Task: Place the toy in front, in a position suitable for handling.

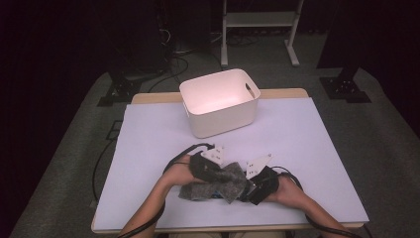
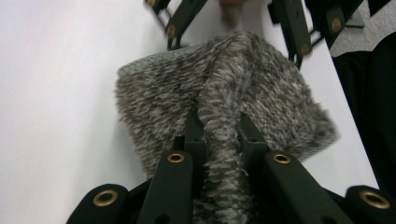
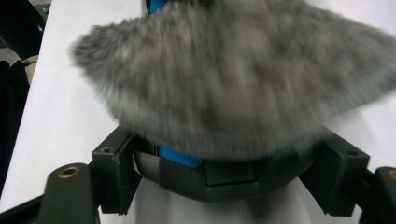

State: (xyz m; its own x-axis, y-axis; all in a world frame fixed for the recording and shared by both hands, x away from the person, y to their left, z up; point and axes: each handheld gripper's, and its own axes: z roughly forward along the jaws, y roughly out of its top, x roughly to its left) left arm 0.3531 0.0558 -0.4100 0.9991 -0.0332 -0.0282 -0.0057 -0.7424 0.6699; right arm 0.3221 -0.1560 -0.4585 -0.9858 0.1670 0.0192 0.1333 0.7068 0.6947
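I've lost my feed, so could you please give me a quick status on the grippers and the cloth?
Left gripper shut on a fold of the grey fuzzy cloth. Right gripper wide around a grey-and-blue object under the cloth. White bin stands apart; nothing in the way.

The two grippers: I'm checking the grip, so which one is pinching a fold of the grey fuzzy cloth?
The left gripper: its jaws are shut on a raised ridge of the grey fuzzy cloth. The right gripper stands wide, with the cloth draped over it.
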